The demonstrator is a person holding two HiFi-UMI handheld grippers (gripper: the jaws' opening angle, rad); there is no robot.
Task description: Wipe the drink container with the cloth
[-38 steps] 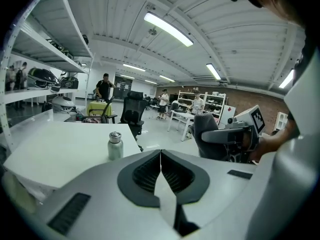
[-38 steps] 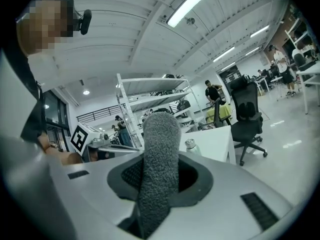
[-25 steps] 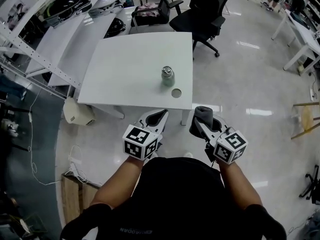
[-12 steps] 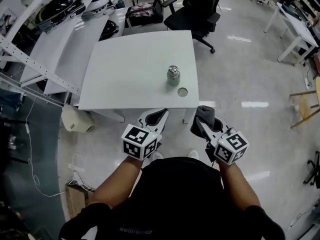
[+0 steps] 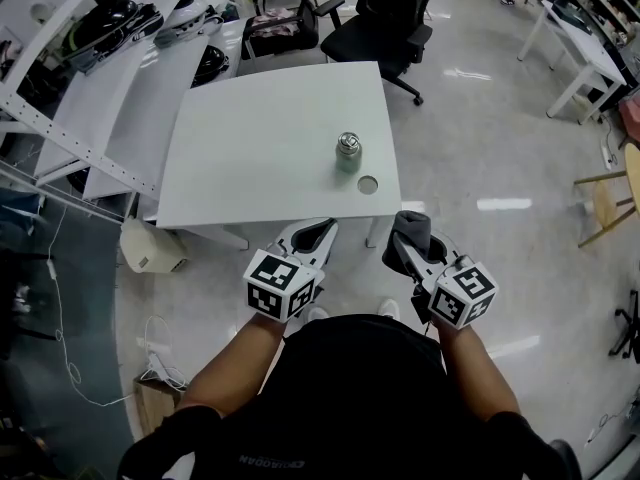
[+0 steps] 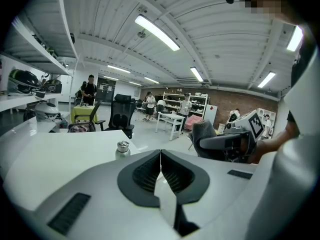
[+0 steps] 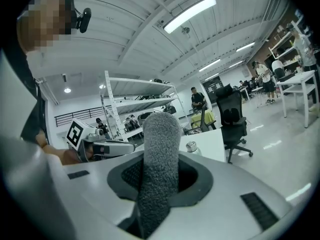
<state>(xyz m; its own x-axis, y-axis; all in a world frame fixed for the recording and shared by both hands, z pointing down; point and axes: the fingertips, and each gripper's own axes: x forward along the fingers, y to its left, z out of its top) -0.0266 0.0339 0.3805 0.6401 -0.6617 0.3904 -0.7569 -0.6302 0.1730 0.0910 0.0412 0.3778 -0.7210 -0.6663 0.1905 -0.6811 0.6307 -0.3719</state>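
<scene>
A small metal drink container (image 5: pixel 348 152) with a silver cap stands upright near the front right of the white table (image 5: pixel 260 138); it also shows in the left gripper view (image 6: pixel 122 149) and the right gripper view (image 7: pixel 192 148). My right gripper (image 5: pixel 406 236) is shut on a folded grey cloth (image 7: pixel 159 169), which sticks up between its jaws (image 5: pixel 410 230). My left gripper (image 5: pixel 312 236) is shut with nothing in it, its jaws meeting in a thin line (image 6: pixel 160 160). Both grippers hang side by side in front of the table's near edge, short of the container.
A round hole (image 5: pixel 367 184) lies in the tabletop just in front of the container. Black office chairs (image 5: pixel 390 23) stand behind the table. Shelving with helmets and gear (image 5: pixel 90 38) runs along the left. People stand far back in the room.
Both grippers have kept their place in the head view while the table and container have shifted slightly rightward and nearer. The jaws hold as before.
</scene>
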